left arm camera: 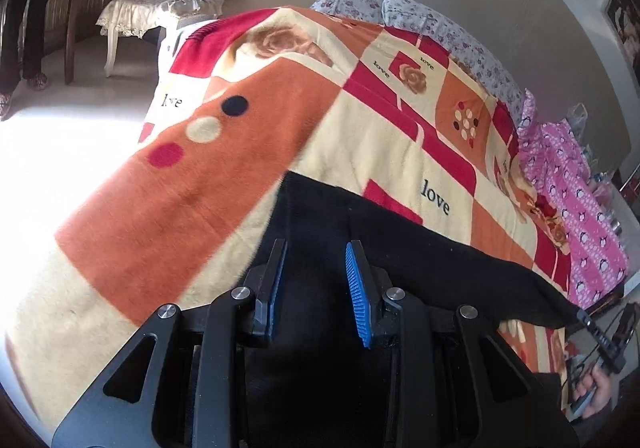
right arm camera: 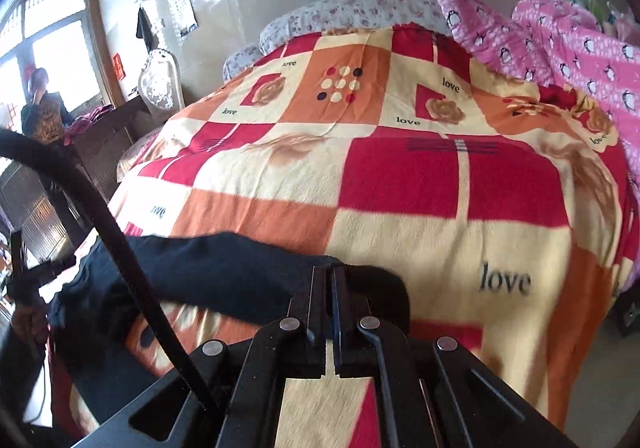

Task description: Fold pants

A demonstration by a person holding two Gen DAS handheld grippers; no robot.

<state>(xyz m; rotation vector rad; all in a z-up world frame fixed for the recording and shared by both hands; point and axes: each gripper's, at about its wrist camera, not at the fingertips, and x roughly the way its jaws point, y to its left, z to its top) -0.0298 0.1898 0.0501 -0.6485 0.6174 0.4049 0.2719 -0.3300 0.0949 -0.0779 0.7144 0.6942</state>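
My right gripper [right arm camera: 330,276] fingers pinch the black pants [right arm camera: 224,268] on the blanket [right arm camera: 400,175]; my left gripper [left arm camera: 316,268] fingers spread wide over the pants.

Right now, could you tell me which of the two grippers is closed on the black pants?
The right gripper: its jaws are pinched shut on the black pants, whereas the left gripper hovers open above them.

black pants [left arm camera: 320,215]; red-orange-cream checked blanket [right arm camera: 400,167]; possibly penguin-print pink quilt [right arm camera: 580,47].
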